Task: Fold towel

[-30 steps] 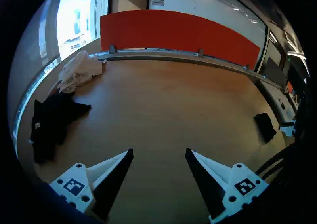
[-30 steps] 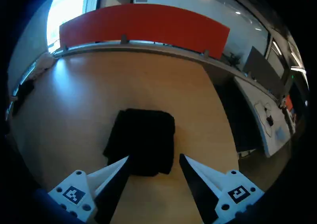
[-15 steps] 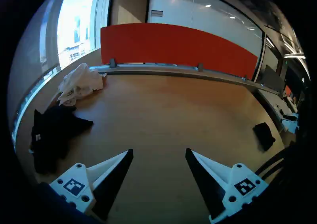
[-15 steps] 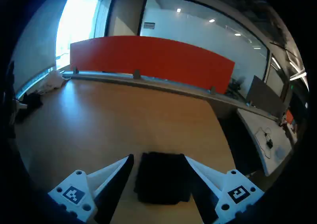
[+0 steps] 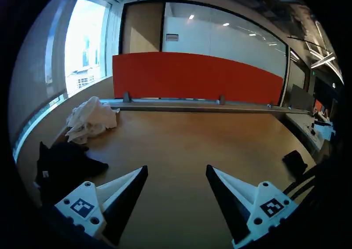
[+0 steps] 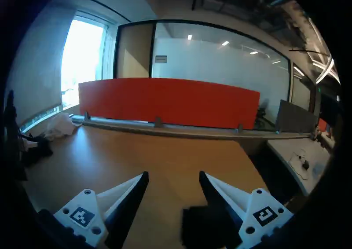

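A folded black towel point(image 6: 200, 228) lies on the wooden table point(image 6: 145, 156) just under and in front of my right gripper point(image 6: 172, 175), which is open and empty; its right finger hides part of the towel. The same folded towel point(image 5: 295, 161) appears far right in the left gripper view. My left gripper point(image 5: 176, 170) is open with nothing between its fingers, held above bare table point(image 5: 189, 143). A crumpled white towel point(image 5: 90, 119) sits at the far left, and a loose black cloth point(image 5: 66, 165) lies nearer, left of the left finger.
An orange divider point(image 5: 198, 77) runs along the table's far edge. Bright windows point(image 5: 86, 51) are on the left. In the right gripper view, the white towel point(image 6: 61, 123) and black cloth point(image 6: 37, 148) lie far left, and a side desk point(image 6: 303, 161) with cables stands right.
Both views have tilted up, showing more wall and ceiling. In the right gripper view the folded black towel has slid from the middle down to the bottom edge. Both grippers stayed open.
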The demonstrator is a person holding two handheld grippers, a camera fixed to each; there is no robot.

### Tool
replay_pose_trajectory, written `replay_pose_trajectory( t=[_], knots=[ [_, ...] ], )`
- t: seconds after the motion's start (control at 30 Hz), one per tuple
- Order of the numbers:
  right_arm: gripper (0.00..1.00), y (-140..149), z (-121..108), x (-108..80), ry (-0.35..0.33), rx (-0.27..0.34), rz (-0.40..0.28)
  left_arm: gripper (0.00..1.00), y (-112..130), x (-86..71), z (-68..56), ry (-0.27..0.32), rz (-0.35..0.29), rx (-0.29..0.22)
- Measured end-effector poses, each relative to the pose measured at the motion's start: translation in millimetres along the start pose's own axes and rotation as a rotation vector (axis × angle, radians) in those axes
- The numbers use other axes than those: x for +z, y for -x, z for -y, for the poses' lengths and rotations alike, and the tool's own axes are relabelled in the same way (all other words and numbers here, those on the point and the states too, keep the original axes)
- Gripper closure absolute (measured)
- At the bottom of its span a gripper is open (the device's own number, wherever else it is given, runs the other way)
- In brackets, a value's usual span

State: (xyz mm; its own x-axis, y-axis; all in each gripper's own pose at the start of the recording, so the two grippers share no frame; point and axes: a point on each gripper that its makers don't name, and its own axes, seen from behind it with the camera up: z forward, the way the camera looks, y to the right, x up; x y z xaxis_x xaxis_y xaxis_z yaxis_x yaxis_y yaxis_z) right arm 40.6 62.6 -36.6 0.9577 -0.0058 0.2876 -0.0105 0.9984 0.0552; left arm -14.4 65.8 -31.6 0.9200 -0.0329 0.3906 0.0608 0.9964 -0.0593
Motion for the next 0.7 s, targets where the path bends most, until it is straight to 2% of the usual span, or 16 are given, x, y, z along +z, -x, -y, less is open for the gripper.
replay_pose_trajectory(
  t=[0.2,0.3,0.5,0.7],
  knots=[
    [0.11,-35,25,5.2,-0.008,0.034,-0.098,0.02,-24,-1.2,5.8,-0.007,-0.09,0.017],
    [0.11,-43,32,8.1,0.005,0.041,-0.13,0.02,-31,-0.1,11.2,-0.021,-0.111,0.016],
    [0.11,-54,47,11.9,0.031,0.02,-0.169,0.02,-50,-1.2,16.7,-0.026,-0.181,-0.01],
    [0.1,-68,64,12.3,0.024,0.033,-0.201,0.02,-67,-3.9,19.3,-0.024,-0.25,-0.019]
  ],
)
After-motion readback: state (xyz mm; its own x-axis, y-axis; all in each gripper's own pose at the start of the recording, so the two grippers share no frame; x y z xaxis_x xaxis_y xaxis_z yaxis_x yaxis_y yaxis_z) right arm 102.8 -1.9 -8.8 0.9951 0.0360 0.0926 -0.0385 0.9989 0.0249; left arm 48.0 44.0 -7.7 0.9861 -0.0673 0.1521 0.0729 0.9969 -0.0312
